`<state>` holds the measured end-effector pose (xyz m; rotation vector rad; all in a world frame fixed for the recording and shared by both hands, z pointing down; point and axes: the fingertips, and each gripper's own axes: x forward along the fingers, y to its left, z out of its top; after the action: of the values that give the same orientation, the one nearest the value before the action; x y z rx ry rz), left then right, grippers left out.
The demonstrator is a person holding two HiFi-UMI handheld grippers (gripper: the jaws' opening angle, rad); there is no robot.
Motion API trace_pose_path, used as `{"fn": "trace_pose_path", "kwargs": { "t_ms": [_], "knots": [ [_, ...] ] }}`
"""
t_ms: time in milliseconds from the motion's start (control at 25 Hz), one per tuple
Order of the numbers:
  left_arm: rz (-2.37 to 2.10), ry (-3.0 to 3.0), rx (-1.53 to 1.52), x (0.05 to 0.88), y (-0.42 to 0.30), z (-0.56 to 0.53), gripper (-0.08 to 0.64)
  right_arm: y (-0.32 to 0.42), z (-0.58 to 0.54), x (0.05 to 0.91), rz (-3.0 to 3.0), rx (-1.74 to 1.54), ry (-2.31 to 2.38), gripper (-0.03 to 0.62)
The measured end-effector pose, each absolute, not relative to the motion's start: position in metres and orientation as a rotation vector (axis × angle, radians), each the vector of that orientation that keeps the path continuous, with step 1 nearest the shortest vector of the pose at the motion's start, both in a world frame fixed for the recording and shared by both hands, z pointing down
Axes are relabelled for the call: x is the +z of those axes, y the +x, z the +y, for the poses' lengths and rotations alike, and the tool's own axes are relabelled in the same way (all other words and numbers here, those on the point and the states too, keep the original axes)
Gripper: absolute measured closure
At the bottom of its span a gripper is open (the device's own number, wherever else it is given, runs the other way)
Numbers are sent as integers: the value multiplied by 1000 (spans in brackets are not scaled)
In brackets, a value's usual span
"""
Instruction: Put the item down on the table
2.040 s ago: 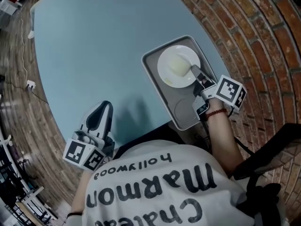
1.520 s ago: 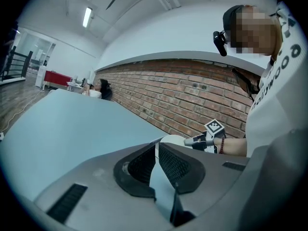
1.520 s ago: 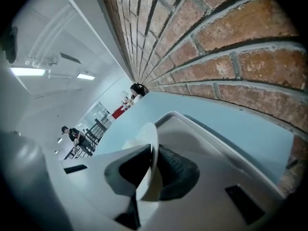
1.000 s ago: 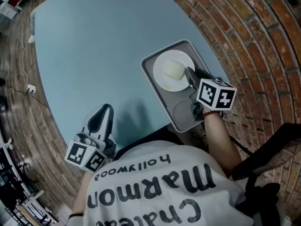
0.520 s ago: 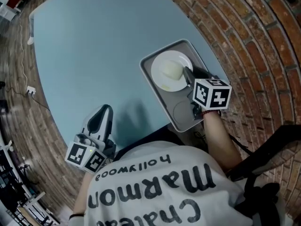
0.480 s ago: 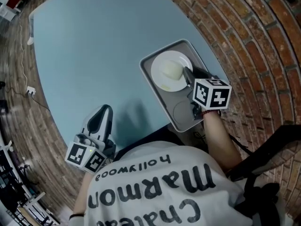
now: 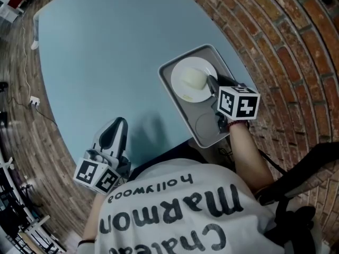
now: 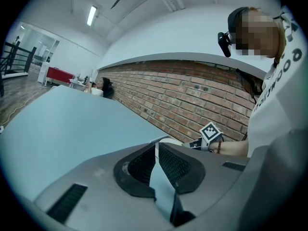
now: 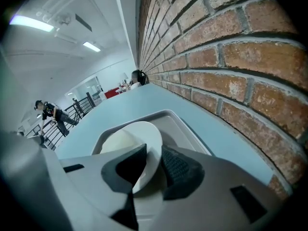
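So the plate (image 7: 192,80) is plain white, round and shallow, with a pale creamy patch in the middle (can't tell if that's food or just a sheen). It's sitting over the bigger section of a grey tray (image 7: 190,112), which lies on the light blue table (image 7: 106,52) right up near the brick wall (image 9: 216,47).

The right gripper (image 7: 214,86) has the plate by the rim on the side nearest the person. In the right gripper view the two jaws are clamped either side of that edge, one pad above and one below. From there the plate (image 9: 127,143) looks tilted, with the gripped edge up and the far edge down toward the tray (image 9: 183,129). I can't tell for sure whether the far edge touches the tray floor.

The tray also has a round recess on the end closer to the person, with nothing in it.

The left gripper (image 7: 119,121) is well away from all that, hanging over the table's near edge. In its own view the left gripper (image 8: 157,146) has its jaws pinched together at the tips, with nothing between them.
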<state>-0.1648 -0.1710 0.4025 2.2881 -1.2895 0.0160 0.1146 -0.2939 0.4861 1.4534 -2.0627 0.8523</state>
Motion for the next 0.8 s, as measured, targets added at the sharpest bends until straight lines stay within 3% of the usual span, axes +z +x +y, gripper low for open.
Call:
{"fn": "trace_pose_path", "kwargs": {
  "t_ms": [800],
  "knots": [
    [-1316,2272,7,401,-179,-159,534,114,-297,492,-1970,781,1454,503]
  ]
}}
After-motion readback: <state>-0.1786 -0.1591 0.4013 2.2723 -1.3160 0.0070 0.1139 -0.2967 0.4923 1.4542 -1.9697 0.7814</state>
